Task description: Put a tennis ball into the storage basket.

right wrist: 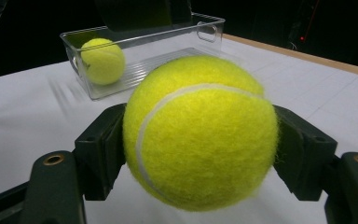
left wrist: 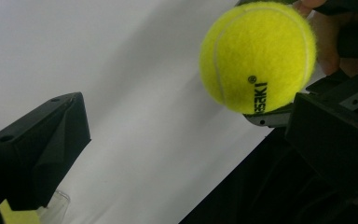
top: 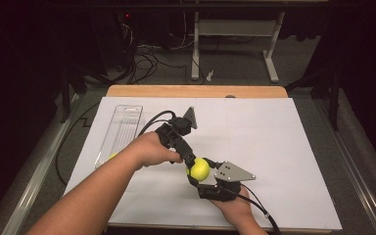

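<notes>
The right gripper [top: 196, 177] fingers clamp a round tennis ball [top: 199, 169] with no long axis; left gripper [top: 190, 161] fingers stand wide beside it.

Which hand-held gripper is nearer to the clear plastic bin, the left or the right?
Left. The left hand-held gripper is just right of the clear bin; the right hand-held gripper, holding the tennis ball, is farther.
</notes>
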`<state>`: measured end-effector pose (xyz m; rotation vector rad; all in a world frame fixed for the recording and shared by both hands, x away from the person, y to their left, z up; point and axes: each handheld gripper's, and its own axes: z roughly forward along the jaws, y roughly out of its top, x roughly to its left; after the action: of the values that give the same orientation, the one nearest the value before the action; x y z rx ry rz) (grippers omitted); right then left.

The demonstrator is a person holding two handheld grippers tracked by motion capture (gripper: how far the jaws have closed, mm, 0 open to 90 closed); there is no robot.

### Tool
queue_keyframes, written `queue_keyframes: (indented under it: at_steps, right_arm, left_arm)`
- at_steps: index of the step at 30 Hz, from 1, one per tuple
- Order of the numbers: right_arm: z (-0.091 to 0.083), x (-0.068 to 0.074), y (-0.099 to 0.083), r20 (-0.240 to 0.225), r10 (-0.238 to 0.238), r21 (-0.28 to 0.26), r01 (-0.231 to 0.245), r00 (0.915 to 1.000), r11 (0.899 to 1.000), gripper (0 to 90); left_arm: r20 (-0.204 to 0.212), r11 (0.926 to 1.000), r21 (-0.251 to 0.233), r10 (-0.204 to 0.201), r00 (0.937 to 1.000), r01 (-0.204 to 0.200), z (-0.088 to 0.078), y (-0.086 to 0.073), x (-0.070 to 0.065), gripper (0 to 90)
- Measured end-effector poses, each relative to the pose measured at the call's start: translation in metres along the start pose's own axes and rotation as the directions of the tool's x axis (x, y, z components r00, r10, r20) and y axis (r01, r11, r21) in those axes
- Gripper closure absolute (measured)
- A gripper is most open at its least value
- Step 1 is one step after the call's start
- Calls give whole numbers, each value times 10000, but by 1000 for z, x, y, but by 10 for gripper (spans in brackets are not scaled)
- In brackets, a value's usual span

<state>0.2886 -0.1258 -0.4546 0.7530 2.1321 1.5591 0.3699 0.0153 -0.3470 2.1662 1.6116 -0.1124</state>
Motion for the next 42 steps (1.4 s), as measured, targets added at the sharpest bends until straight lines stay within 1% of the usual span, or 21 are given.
queue_keyframes:
  at_steps: [4,9,10,12,14,18,19,20,25,26,29,38,42]
  right_arm:
    - [2,0,1,43,12,-22,-12,10000,10000,278]
    - [3,1,2,86,4,-36,-4,10000,10000,279]
    - [3,1,3,92,-42,-67,43,9999,10000,279]
    - [3,1,4,157,6,-75,-5,9999,10000,279]
    - [3,1,4,126,123,-55,-122,9998,9999,280]
    - [4,2,4,85,139,-85,-138,9999,9999,280]
    - [5,2,4,106,66,-92,-65,9999,9999,280]
    - [5,2,5,77,13,-106,-12,10000,9999,280]
    - [5,2,6,89,94,-154,-92,9999,9998,280]
    - [6,2,6,80,97,-151,-95,9999,9998,280]
    - [6,2,6,96,119,-168,-118,9999,9998,280]
    - [4,2,8,29,123,-408,-121,9999,9991,279]
    - [4,2,8,67,136,-413,-133,9999,9991,279]
  left_arm:
    - [-18,10000,-31,-13,10000,13,2,1,-3,7]
    - [-8,9999,70,99,10000,-99,4,1,-7,7]
    - [-74,9999,60,91,9999,-91,5,1,-7,7]
    - [-74,9999,86,109,9999,-108,5,2,-8,8]
    - [-69,9998,131,116,9999,-115,5,2,-9,8]
    - [-29,9999,111,52,10000,-52,5,3,-10,7]
    - [-17,9999,119,33,10000,-33,6,3,-10,8]
    - [-22,9999,152,74,10000,-74,6,3,-10,8]
    - [-10,9998,160,109,9999,-109,9,2,-13,7]
    - [9,9996,215,183,9998,-184,9,2,-13,7]
    - [28,9995,228,217,9998,-218,10,1,-16,7]
    - [36,9998,165,133,9999,-134,13,3,-16,7]
    - [41,9994,259,236,9997,-237,16,2,-18,7]
